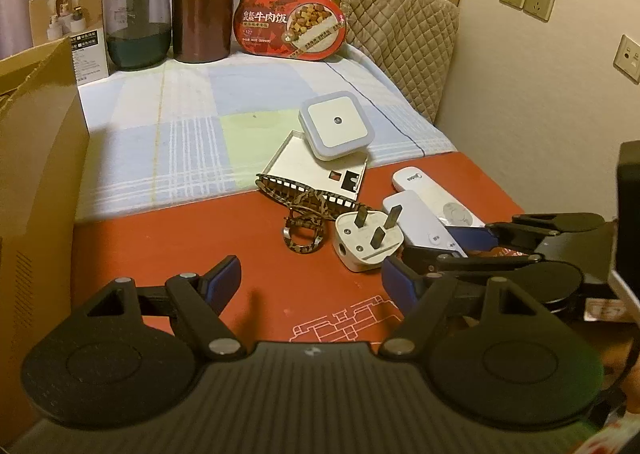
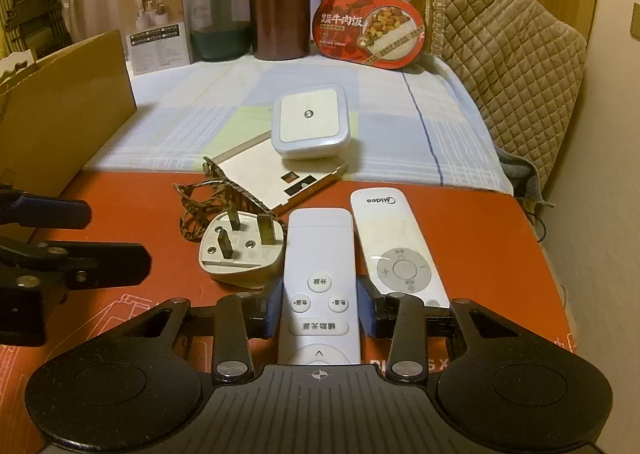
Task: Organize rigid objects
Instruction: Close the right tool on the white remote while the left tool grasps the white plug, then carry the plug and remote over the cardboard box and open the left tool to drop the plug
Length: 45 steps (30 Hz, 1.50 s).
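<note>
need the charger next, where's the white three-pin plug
In the right wrist view, the white three-pin plug lies prongs-up on the red table, left of the gripped white remote.

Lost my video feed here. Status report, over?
Right claw closed around the white remote, still flat on the red mat. Left claw open, empty. Plug adapter and Midea remote crowd either side.
</note>
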Available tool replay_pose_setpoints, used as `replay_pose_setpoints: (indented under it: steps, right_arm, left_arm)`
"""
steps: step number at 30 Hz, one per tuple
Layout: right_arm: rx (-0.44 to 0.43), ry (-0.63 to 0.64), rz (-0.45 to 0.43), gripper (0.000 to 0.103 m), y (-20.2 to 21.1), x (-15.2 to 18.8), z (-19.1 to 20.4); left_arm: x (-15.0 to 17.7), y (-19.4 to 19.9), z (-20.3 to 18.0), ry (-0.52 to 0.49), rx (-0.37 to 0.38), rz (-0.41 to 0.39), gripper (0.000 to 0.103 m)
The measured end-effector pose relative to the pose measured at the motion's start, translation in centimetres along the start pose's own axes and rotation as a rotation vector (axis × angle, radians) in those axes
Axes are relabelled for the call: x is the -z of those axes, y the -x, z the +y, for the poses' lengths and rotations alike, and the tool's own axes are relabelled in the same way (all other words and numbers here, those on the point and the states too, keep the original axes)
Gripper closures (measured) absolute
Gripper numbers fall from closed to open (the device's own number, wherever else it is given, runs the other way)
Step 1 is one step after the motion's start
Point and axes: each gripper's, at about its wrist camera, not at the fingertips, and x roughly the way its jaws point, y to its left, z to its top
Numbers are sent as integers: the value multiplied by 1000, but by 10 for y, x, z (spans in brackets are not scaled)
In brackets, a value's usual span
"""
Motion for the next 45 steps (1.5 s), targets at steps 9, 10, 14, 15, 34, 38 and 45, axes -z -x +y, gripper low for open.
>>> replay_pose_setpoints:
  steps: [9, 10, 14, 15, 34, 38, 45]
  right_arm:
    - [-70, -53, -58, 68, 26, -2, -15]
    - [-69, -53, -67, 68, 30, -3, -16]
    - [-51, -60, -100, 68, 42, -10, -22]
    - [-45, -62, -99, 68, 44, -11, -25]
    - [20, -118, -81, 68, 51, -1, -55]
    - [11, -120, -81, 68, 55, -1, -51]
    - [-17, -119, -92, 68, 71, -6, -35]
  left_arm:
    - [1, -16, -9, -72, 33, 0, 30]
    - [0, -18, -11, -79, 40, 0, 30]
    - [-1, -30, -24, -108, 62, 5, 32]
    - [-1, -33, -26, -112, 64, 3, 32]
    - [-8, -72, -54, -158, 2, 10, 57]
    - [-5, -58, -48, -147, 8, 38, 57]
    - [-13, -8, -35, -140, 9, 5, 57]
